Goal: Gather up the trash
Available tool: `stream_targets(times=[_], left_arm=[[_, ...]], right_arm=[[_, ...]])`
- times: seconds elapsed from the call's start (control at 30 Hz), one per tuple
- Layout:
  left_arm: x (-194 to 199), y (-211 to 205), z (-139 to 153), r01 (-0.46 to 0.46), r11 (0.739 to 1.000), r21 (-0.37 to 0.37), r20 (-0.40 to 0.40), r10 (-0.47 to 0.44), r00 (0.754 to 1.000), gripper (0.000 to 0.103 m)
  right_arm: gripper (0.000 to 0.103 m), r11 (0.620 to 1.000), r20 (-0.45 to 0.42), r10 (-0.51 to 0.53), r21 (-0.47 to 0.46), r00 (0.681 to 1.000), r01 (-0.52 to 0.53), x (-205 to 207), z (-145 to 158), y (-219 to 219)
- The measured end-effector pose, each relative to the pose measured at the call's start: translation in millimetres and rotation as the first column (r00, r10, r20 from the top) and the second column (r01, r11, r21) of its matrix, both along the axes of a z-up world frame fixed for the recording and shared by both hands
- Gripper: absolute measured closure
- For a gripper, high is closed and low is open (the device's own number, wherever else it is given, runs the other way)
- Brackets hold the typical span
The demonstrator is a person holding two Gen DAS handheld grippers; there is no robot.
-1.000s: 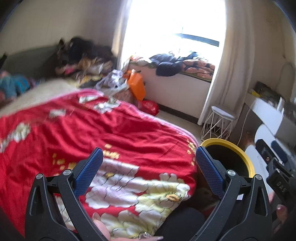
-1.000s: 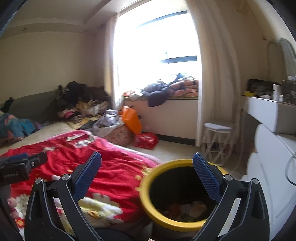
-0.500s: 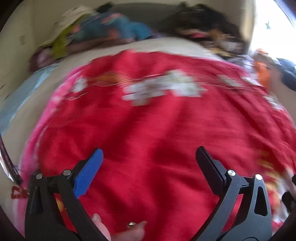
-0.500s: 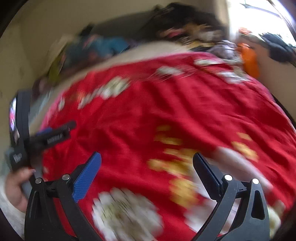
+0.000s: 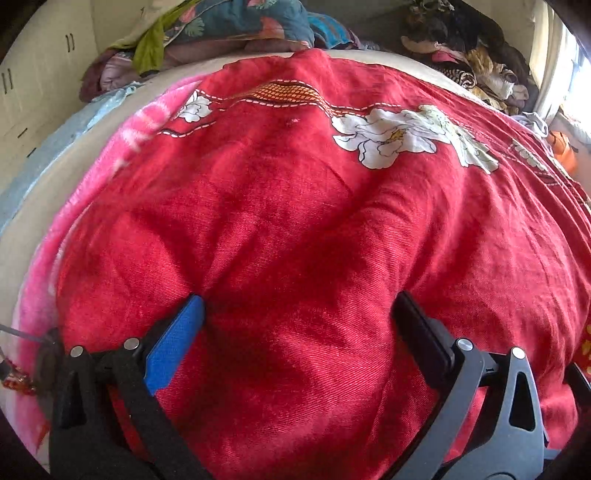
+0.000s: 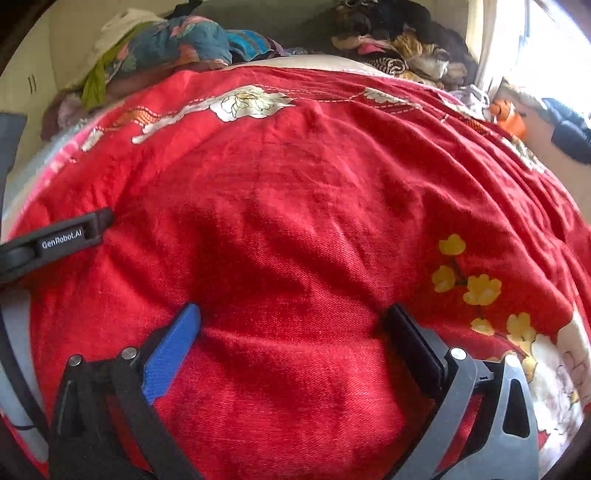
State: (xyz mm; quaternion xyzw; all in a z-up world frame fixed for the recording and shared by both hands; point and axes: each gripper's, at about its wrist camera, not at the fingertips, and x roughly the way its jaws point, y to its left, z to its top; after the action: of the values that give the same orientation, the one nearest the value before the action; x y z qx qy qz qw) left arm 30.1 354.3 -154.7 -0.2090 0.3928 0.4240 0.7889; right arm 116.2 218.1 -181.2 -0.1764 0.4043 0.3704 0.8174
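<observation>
A red flowered blanket (image 5: 295,206) covers the bed and fills both views (image 6: 295,206). My left gripper (image 5: 299,306) is open and empty, its fingertips pressed onto the blanket. My right gripper (image 6: 291,314) is open and empty, its fingertips also down on the blanket. The left gripper's finger (image 6: 70,230) shows at the left edge of the right wrist view. No trash and no bin are in view.
Crumpled bedding and clothes (image 5: 221,33) lie at the head of the bed. A pile of clothes (image 6: 402,44) sits at the far right by the window. An orange bag (image 6: 508,114) is beyond the bed's right side. Cupboard doors (image 5: 37,74) stand at the left.
Both grippers swung left from the yellow-rimmed bin and window toward the bed, then dropped down close onto the red blanket. Both stayed open.
</observation>
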Motion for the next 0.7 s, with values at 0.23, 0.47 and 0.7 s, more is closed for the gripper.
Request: stream_targets(times=[0.23, 0.47, 0.7], left_arm=[[-1.6, 4.7, -3.1, 0.0, 1.0, 0.002, -0.004, 0.0, 1.0, 0.009], [-1.7, 3.5, -2.7, 0.0, 1.0, 0.002, -0.003, 0.0, 1.0, 0.009], [-1.8, 3.4, -2.7, 0.0, 1.0, 0.002, -0.003, 0.0, 1.0, 0.009]], right_arm=[[0.005, 1.0, 0.014, 0.0, -0.01, 1.0, 0.0, -4.2, -0.4, -9.8], [0.005, 1.0, 0.016, 0.0, -0.011, 1.0, 0.0, -3.3, -1.0, -9.8], [0.005, 1.0, 0.016, 0.0, -0.01, 1.0, 0.0, -4.1, -0.9, -9.9]])
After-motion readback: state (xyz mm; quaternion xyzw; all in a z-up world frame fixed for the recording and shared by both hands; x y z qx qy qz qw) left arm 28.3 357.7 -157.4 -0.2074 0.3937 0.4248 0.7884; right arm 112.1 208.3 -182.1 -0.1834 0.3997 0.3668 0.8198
